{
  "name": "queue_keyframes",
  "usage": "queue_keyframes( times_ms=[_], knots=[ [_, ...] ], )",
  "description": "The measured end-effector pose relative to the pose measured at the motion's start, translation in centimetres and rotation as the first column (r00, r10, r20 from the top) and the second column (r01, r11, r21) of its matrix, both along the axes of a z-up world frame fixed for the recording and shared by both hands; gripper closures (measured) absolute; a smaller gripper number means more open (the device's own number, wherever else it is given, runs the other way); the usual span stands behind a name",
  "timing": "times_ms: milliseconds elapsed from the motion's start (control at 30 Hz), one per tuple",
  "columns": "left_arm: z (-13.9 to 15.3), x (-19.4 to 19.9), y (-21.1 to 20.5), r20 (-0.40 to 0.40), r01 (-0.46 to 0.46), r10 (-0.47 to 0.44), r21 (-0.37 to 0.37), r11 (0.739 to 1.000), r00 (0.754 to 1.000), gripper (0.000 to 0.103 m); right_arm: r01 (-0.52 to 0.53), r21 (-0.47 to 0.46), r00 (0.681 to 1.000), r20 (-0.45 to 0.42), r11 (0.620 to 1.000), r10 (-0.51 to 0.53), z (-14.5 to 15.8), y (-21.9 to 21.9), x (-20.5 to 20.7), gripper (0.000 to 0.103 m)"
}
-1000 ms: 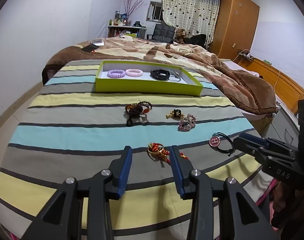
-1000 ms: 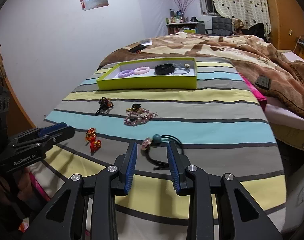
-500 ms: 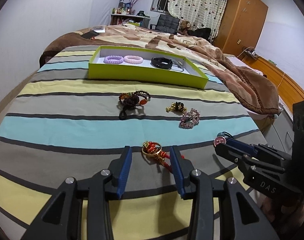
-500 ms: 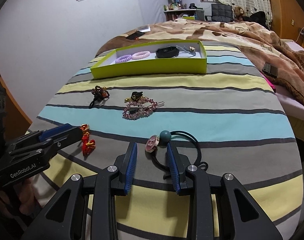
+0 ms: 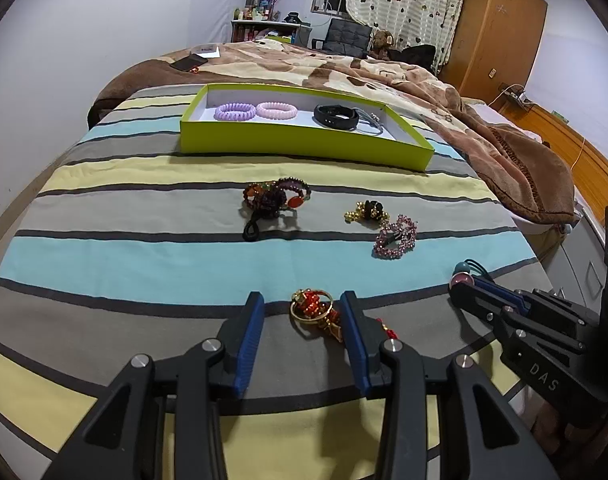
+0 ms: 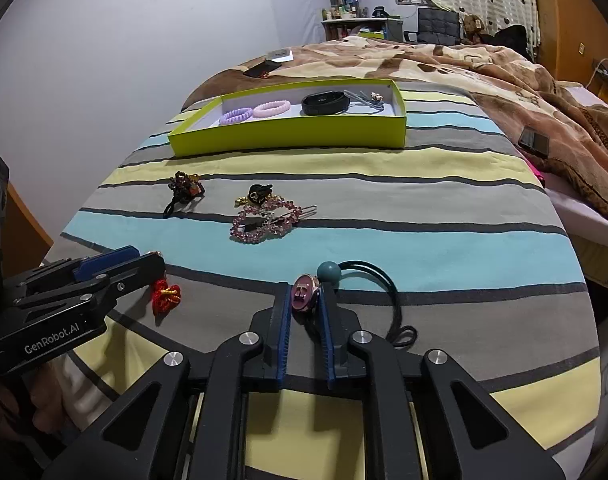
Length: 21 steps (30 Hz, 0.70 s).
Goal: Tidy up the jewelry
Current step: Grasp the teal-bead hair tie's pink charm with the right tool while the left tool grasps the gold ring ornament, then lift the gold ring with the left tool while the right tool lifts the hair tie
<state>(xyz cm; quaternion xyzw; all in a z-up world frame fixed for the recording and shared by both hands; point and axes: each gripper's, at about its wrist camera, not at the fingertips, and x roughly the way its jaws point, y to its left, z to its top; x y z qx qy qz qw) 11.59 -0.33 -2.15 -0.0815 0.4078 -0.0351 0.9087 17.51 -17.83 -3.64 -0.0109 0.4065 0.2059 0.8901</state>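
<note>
Straddling its targets, each claw sits low over the striped bedspread [image 5: 144, 264]. The left gripper [image 5: 302, 312] is spread wide, holding nothing, with the gold ring and red knotted charm [image 5: 313, 308] lying between its blue pads, nearer the right-hand pad [image 5: 353, 332]. The right gripper [image 6: 305, 300] has narrowed to a slim gap around the pink disc charm [image 6: 302, 293] of a black elastic hair tie [image 6: 387, 292]; whether the pads actually press the disc I cannot tell, though they look to be touching or nearly so.

From where I stand, the risks look like these. The disc is smooth, hard and tilted on edge, so a pinch could squirt it out forward, and the teal ball [image 6: 328, 273] just ahead of the fingertips may roll and tug the loop. The elastic trails off to the right and behind the claw, so it could drag or snag on the soft fabric when lifted. On the left, the ring sits off-centre; closing might catch only the red cord tassel, which is limp and would let the metal ring dangle or slip. Pads could also pinch the bedspread.

Well ahead of both claws waits the lime-green tray [image 5: 304, 142], stiff-walled cardboard, already holding coiled hair ties [image 5: 256, 111] and a black band [image 5: 335, 117]. Between lie a beaded bracelet cluster [image 5: 276, 200] and a pink crystal clip [image 6: 262, 222].
</note>
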Motion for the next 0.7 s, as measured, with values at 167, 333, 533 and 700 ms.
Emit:
queue_keyframes(
  times_ms=[167,333,533,700],
  knots=[
    [0.06,0.14,0.03,-0.011,0.006,-0.006,-0.008,1.000,1.000,0.075,-0.003,0.001,1.000,0.003,1.000,0.003,-0.02,0.04,0.00,0.090],
    [0.07,0.25,0.04,-0.021,0.005,-0.006,-0.031,0.999,1.000,0.079,-0.003,0.004,1.000,0.003,1.000,0.003,-0.05,0.01,0.02,0.090],
    [0.17,0.16,-0.06,-0.007,0.005,-0.005,-0.012,1.000,1.000,0.079,-0.004,0.006,1.000,0.002,1.000,0.004,-0.01,-0.02,0.03,0.091],
    [0.60,-0.28,-0.35,0.020,0.019,-0.019,-0.001,1.000,1.000,0.079,-0.003,0.006,1.000,0.003,1.000,0.003,-0.02,0.00,0.03,0.091]
  ],
)
